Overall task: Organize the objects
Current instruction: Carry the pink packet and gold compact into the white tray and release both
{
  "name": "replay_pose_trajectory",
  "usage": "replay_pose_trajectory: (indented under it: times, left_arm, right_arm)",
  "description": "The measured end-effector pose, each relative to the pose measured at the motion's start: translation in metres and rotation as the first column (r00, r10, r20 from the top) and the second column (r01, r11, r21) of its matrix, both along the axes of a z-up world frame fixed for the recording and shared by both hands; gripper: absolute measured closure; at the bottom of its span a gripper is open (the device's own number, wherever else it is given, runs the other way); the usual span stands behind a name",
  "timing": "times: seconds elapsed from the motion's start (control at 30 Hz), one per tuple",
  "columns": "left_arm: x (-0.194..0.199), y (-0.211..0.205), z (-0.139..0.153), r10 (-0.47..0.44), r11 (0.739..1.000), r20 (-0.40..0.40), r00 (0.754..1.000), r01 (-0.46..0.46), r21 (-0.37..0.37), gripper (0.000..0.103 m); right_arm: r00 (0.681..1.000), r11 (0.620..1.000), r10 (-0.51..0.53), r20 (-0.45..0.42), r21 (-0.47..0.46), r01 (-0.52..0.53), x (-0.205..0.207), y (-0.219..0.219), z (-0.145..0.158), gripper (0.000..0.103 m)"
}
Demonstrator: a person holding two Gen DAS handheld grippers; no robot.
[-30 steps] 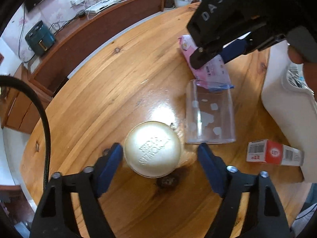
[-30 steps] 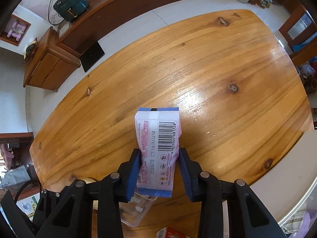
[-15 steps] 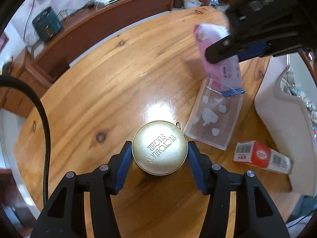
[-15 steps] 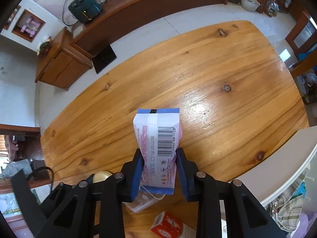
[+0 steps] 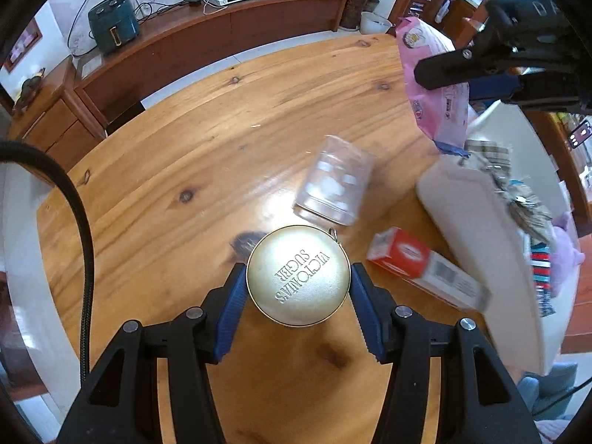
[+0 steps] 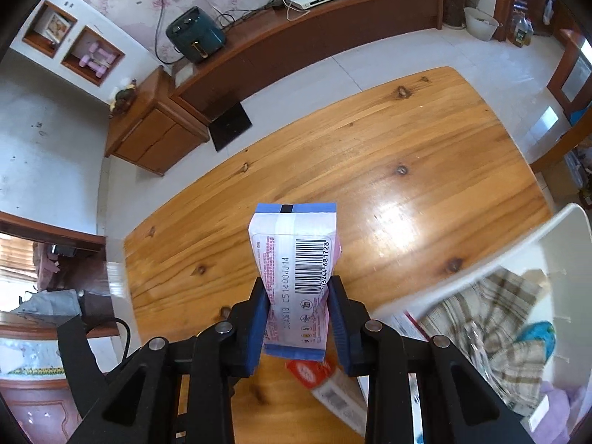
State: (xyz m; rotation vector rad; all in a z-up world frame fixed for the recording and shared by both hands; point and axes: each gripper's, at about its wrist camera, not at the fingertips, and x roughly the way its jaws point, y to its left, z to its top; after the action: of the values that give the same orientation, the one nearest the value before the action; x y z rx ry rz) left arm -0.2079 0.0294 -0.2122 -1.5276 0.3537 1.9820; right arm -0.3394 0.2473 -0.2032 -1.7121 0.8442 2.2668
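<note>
Since a second ago my left gripper (image 5: 298, 292) has clamped the gold tin (image 5: 298, 275) and lifted it off the table (image 5: 185, 155); my right gripper (image 6: 298, 314), pinching the pink packet (image 6: 296, 273), now nears the white bin (image 6: 555, 244), so both seem bound there.

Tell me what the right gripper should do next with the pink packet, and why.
Probably carry the pink packet a little further right and over the white bin. The right gripper is shut on it, held above the table, and the bin's rim sits just beside it with cloth already inside.
</note>
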Motion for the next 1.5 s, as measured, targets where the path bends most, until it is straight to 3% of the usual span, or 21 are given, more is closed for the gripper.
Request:
replay_pose_trajectory:
  times: [0.2, 0.47, 0.63, 0.8, 1.2, 1.43, 1.5]
  left_arm:
    - [-0.016, 0.013, 0.019, 0.014, 0.999, 0.021, 1.0, -0.015, 0.048, 0.044]
    - [0.014, 0.057, 0.06, 0.031, 0.99, 0.062, 0.998, -0.039, 0.137, 0.044]
    - [0.029, 0.099, 0.079, 0.031, 0.981, 0.085, 0.996, -0.047, 0.191, 0.044]
    - [0.034, 0.147, 0.078, 0.037, 0.976, 0.125, 0.991, -0.063, 0.209, 0.044]
    - [0.021, 0.25, 0.043, 0.124, 0.958, 0.249, 0.961, -0.181, 0.222, 0.044]
    - [0.012, 0.281, 0.014, 0.13, 0.966, 0.276, 0.952, -0.184, 0.179, 0.044]
    - [0.013, 0.286, 0.011, 0.129, 0.97, 0.278, 0.952, -0.18, 0.165, 0.044]
  right_arm:
    - [0.999, 1.0, 0.021, -0.033, -0.017, -0.021, 0.045, 0.012, 0.026, 0.071]
    - [0.997, 0.999, 0.043, -0.059, 0.02, -0.042, 0.145, 0.057, 0.058, 0.071]
    - [0.999, 0.999, 0.033, -0.037, 0.016, -0.032, 0.206, 0.08, 0.05, 0.071]
    - [1.0, 1.0, 0.006, -0.017, -0.006, -0.006, 0.262, 0.1, 0.031, 0.071]
    - [0.998, 0.998, 0.047, 0.03, -0.03, -0.046, 0.288, 0.122, -0.004, 0.071]
    - [0.991, 0.994, 0.105, 0.085, -0.007, -0.105, 0.286, 0.125, -0.023, 0.067]
    - [0.988, 0.992, 0.122, 0.092, -0.004, -0.123, 0.286, 0.126, -0.025, 0.062]
